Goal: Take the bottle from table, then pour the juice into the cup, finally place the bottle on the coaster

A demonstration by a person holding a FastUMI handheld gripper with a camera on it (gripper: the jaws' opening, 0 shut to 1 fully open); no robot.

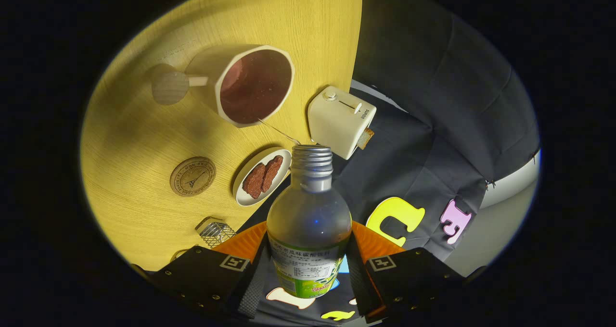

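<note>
Clear plastic, silver-threaded at the neck: one bottle (309, 221) sits clamped in the hand-held gripper (308, 274), both fingers pressing its labelled lower body, one per side. Cap is off. Bottle is tilted, mouth aimed toward the cup, held up over the bench edge & not touching the bench.

Count on the bench (144, 139): one cup, one coaster, one plate, one toaster, one small wire-mesh item.

Cup (250, 84), pale w/ a stub handle ending in a round wooden knob, stands beyond the bottle mouth; inside looks dark reddish-brown, though can't tell liquid from glaze. A thin bright streak runs between bottle mouth & cup rim; whether it's a stream of juice can't be told.

Coaster (192, 176), round, wood-toned w/ an engraved tower motif, lies bare, well apart from the bottle, next to the plate.

Plate (262, 176), small, white, oval, carries two reddish-brown slices; it sits just ahead of the bottle neck.

Toaster (340, 120), cream, stands at the bench edge beside the neck, a slice of bread poking out of it.

Wire-mesh item (216, 232) lies near the fingers at the bench's near edge; what it is can't be made out.

Bench is light yellow wood-grain w/ a rounded outline. Dark cloth hangs past its edge as the booth wall; a pale strip of floor shows below.
</note>
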